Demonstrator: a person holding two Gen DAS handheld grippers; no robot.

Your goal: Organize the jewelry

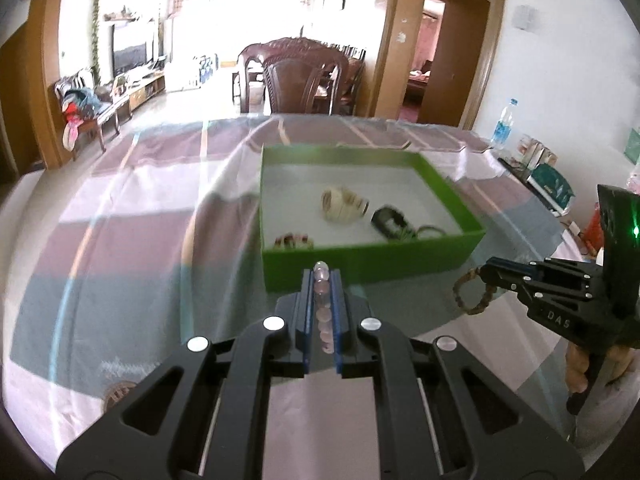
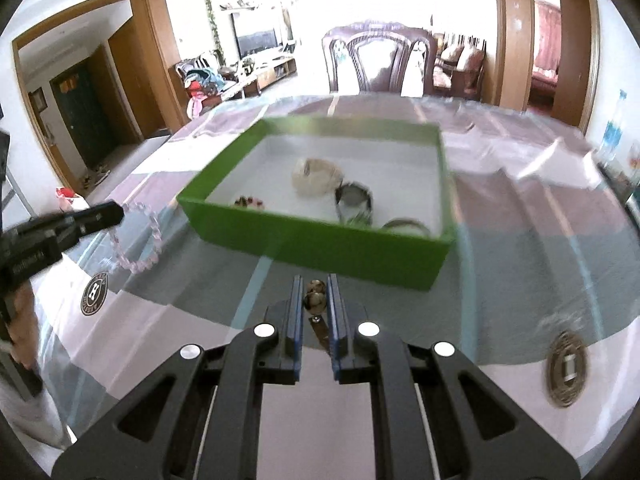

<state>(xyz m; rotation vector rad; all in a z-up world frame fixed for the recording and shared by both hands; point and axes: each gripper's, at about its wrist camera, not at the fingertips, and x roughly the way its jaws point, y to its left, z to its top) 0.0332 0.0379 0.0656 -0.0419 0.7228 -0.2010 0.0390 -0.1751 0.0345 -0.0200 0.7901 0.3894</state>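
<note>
Left gripper (image 1: 322,276), own wrist view: jaws clenched on a pink translucent bead bracelet (image 1: 323,308), beads seen only edge-on as a line running along the fingers. Right wrist view shows what that one cannot: the same left gripper (image 2: 116,210) from the side, with the bracelet (image 2: 138,238) hanging as a full open loop off its tip, above the table near the box's left side, long axis roughly vertical.

Right gripper (image 2: 314,292), own view: jaws grasping a brown wooden bead bracelet (image 2: 315,298); only two or three mottled beads show between the fingers, the rest hidden below. Left wrist view gives the missing part: the right gripper (image 1: 486,270) enters from the right, the brown loop (image 1: 472,292) dangling beneath its tip, partly cut by the jaws.

Shallow green cardboard box with white floor (image 1: 360,258) sits mid-table on a glass-covered, pastel-striped tablecloth (image 1: 140,240). Both grippers are just short of its near wall. Inside: a cream-coloured coiled bead bundle (image 1: 342,204) near the centre, a dark watch-like piece (image 1: 390,220) beside it towards the right, a small red-and-white beaded item (image 1: 292,240) by the near-left corner, and a thin ring or bangle (image 2: 406,226) against the near wall, half hidden by it. All are motion-blurred; details hard to make out.
</note>
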